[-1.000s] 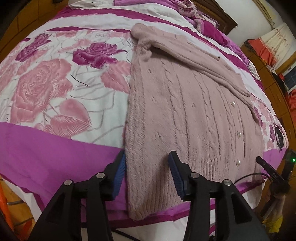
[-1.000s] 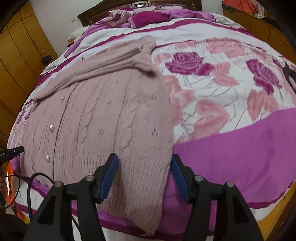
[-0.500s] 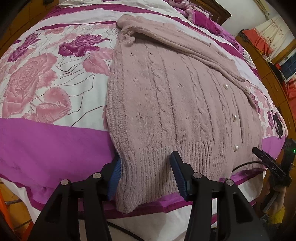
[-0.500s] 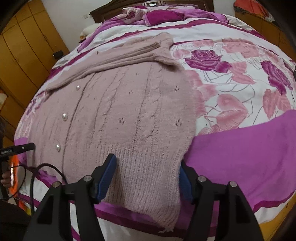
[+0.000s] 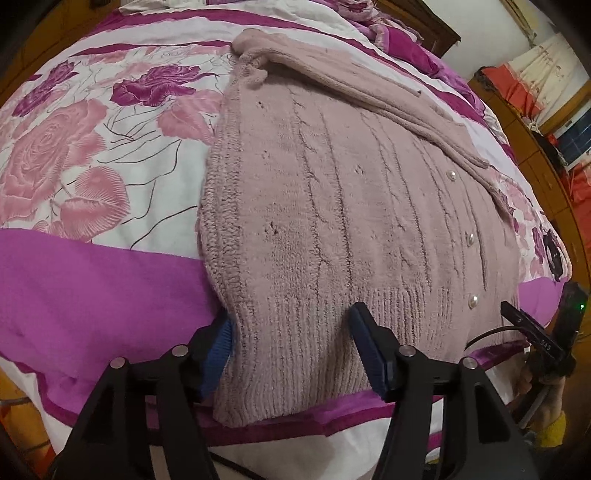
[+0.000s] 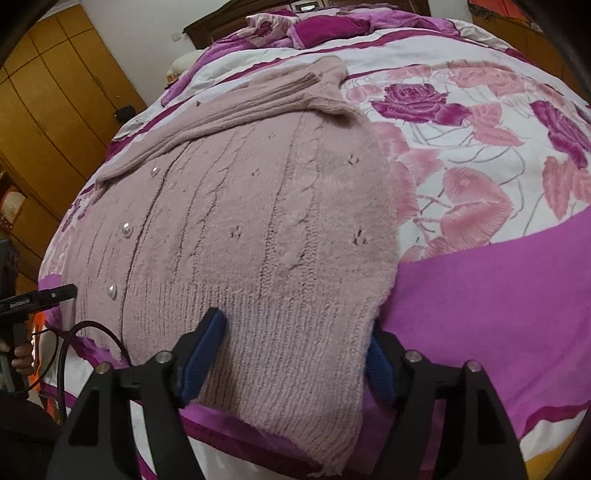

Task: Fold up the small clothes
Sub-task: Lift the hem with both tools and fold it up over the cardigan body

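Observation:
A dusty-pink knitted cardigan [image 5: 332, 206] with pearl buttons lies flat on the bed, a sleeve folded across its top. It also shows in the right wrist view [image 6: 258, 229]. My left gripper [image 5: 291, 354] is open, its jaws straddling the left corner of the ribbed hem; the left pad sits under the cloth edge. My right gripper [image 6: 295, 354] is open, straddling the right corner of the hem, its right pad partly hidden by the cloth.
The bedspread [image 5: 81, 155] is white and magenta with rose prints. Pillows and a headboard [image 6: 306, 26] lie at the far end. Wooden wardrobes [image 6: 55, 96] stand beside the bed. The other gripper [image 5: 535, 332] shows at the bed's near edge.
Both grippers have moved forward onto the cardigan's hem corners, so the cloth now lies between the open jaws of each. The cardigan itself has not shifted.

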### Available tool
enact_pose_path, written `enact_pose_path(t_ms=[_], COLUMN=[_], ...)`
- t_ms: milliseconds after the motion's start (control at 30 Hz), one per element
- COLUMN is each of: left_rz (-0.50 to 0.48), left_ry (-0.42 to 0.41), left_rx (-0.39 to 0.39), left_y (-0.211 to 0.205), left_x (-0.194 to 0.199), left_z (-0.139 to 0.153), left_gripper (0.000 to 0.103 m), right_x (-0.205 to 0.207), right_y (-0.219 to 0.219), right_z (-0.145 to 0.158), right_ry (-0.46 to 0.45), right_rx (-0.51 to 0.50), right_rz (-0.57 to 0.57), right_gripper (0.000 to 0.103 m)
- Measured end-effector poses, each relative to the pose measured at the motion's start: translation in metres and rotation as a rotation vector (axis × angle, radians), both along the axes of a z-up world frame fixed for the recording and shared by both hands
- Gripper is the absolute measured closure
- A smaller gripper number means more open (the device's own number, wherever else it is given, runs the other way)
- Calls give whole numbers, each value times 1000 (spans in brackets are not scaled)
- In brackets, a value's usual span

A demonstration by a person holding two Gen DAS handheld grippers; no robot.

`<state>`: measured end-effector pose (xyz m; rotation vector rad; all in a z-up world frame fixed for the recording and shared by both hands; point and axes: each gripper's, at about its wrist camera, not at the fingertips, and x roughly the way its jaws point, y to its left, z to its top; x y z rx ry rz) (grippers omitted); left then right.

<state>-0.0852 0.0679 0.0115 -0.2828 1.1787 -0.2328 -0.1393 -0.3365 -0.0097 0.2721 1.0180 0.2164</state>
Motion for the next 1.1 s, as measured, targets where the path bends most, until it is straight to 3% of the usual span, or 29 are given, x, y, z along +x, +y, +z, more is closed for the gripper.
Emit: enact_pose_path(t_ms=[67, 133, 167, 200, 300, 633, 733, 767, 833, 1100], left_rz=[3, 9, 3, -9, -20, -1, -8, -12, -16, -15], left_ry=[-5, -13, -16, -13, -8, 24, 18, 16, 18, -28], left_rx=[3, 1, -23, -60, -66, -78, -98, -106, -136, -376], left_y=[-1, -1, -1, -1, -2, -4, -2, 0, 1, 12], left_x=[-1, -4, -5, -7, -6, 0, -1, -1, -1, 1], left_z=[1, 4, 5, 7, 7, -3, -2, -1, 1, 25], left_gripper=[64, 77, 90, 94, 94, 89, 90, 96, 103, 103], right_x=[0, -1, -1, -1, -5, -2, -2, -2, -1, -1], right_y=[2, 2, 2, 2, 3, 1, 4, 2, 0, 0], right_z=[0, 0, 1, 3, 8, 1, 7, 10, 13, 44], right_ry=[-1, -1, 1, 2, -6, 9, -8, -11, -21, -131], right_rx=[-14, -12, -8, 1, 16, 21, 12, 28, 61, 172], right_rz=[10, 6, 2, -8, 11, 32, 43, 41, 37, 63], right_gripper=[26, 26, 26, 31, 46, 45, 73, 84, 90, 91])
